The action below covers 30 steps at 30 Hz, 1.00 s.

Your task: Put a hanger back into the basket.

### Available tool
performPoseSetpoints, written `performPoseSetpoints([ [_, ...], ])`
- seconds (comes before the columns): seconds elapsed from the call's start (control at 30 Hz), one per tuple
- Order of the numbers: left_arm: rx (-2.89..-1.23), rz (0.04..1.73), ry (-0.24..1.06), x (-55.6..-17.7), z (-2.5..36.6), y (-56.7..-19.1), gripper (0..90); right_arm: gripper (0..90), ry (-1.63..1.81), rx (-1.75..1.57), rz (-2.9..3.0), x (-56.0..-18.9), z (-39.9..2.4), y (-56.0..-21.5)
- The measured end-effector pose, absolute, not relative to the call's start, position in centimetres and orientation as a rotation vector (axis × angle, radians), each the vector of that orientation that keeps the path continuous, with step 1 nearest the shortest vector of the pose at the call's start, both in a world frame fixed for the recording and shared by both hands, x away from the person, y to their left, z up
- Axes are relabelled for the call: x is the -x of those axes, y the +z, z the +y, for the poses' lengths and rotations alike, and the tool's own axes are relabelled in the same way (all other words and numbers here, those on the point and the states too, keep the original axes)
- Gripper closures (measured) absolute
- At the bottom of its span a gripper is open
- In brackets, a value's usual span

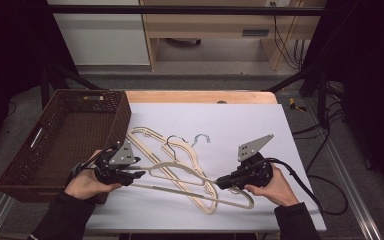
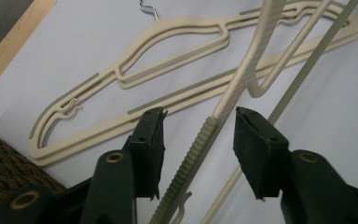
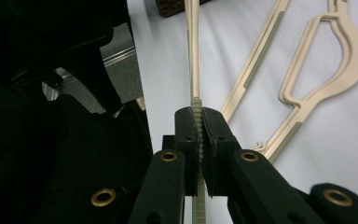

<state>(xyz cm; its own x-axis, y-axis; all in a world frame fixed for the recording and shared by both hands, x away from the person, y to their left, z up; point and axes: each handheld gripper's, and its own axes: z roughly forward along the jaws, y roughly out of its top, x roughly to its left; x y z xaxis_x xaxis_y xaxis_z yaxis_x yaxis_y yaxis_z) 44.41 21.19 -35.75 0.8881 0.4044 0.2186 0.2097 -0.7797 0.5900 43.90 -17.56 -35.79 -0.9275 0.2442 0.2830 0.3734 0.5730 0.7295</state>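
- We have the right tool (image 3: 199, 135) clamped tight on one ribbed end of the cream hanger (image 1: 180, 172), held just above the table (image 1: 290, 150).
- Our left tool (image 2: 200, 133) sits half open; the hanger's other ribbed arm runs between its pads, untouched.
- Risk: closing off-centre, the bar could slide out and swing from one end.
- It might also snag the hangers lying beneath (image 2: 135, 74) before reaching the basket (image 1: 60, 135).

A wooden table (image 1: 200, 96) carries a white sheet (image 1: 240, 125), cream hangers (image 1: 147, 137) and a brown basket (image 1: 60, 145).
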Motion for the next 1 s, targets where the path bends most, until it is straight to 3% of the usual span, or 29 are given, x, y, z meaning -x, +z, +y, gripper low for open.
performPoseSetpoints([
  [0.23, -2.497, 0.406, 0.416, -44.3, 21.3, -36.0, 69.6, 86.2, -1.315, 0.482, -2.617, -43.9, -17.8, -35.6],
  [0.53, -2.457, 0.372, 0.417, -43.2, 21.7, -35.6, 76.3, 85.2, -1.305, 0.522, -2.651, -44.4, -18.0, -35.6],
  [0.77, -2.438, 0.363, 0.417, -41.9, 21.7, -35.7, 81.4, 78.6, -1.306, 0.574, -2.672, -44.9, -17.9, -35.7],
  [1.0, -2.410, 0.357, 0.316, -41.1, 21.6, -35.8, 83.6, 73.5, -1.349, 0.637, -2.717, -45.1, -18.2, -35.7],
])
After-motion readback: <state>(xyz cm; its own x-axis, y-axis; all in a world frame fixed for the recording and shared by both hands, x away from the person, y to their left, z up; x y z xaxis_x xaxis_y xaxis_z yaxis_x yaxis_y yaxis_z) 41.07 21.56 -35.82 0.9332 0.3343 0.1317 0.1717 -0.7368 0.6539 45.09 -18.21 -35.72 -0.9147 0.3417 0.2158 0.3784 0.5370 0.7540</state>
